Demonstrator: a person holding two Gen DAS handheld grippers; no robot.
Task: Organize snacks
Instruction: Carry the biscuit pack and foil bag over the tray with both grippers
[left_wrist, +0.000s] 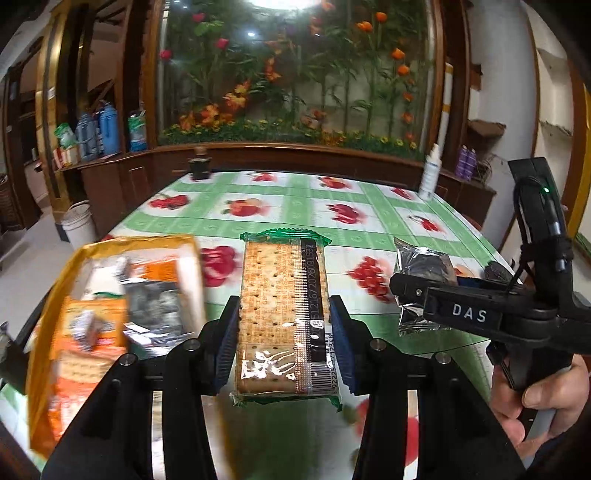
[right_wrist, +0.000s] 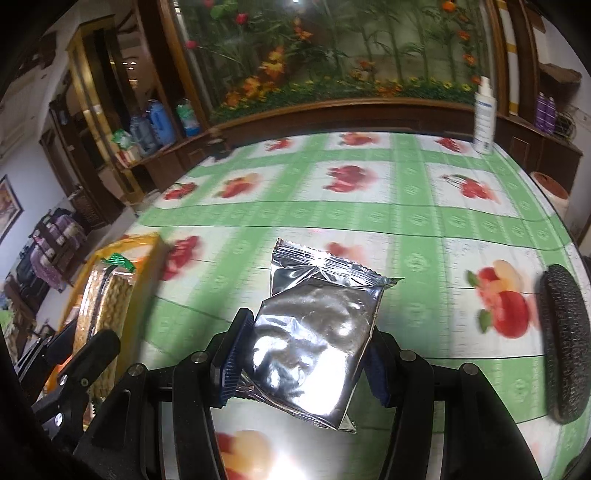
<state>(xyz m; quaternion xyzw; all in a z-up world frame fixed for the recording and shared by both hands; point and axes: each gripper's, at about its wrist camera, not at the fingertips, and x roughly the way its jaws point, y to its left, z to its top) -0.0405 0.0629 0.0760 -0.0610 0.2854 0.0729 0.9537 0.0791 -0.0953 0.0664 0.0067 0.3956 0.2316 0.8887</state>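
My left gripper (left_wrist: 284, 332) is shut on a clear, green-edged cracker packet (left_wrist: 282, 314) and holds it above the table. An orange basket (left_wrist: 48, 295) with several snack packs sits just to its left. My right gripper (right_wrist: 306, 354) is shut on a silver foil snack packet (right_wrist: 317, 332) above the table. In the left wrist view the right gripper (left_wrist: 410, 291) and its foil packet (left_wrist: 421, 266) are at the right. In the right wrist view the cracker packet (right_wrist: 107, 306) and the basket (right_wrist: 147, 240) are at the left.
The table has a green and white fruit-print cloth (left_wrist: 295, 206). A white spray bottle (right_wrist: 484, 118) stands at its far right corner and a dark jar (left_wrist: 200, 166) at the far left. A dark oval case (right_wrist: 563, 343) lies at the right edge. A wooden counter runs behind.
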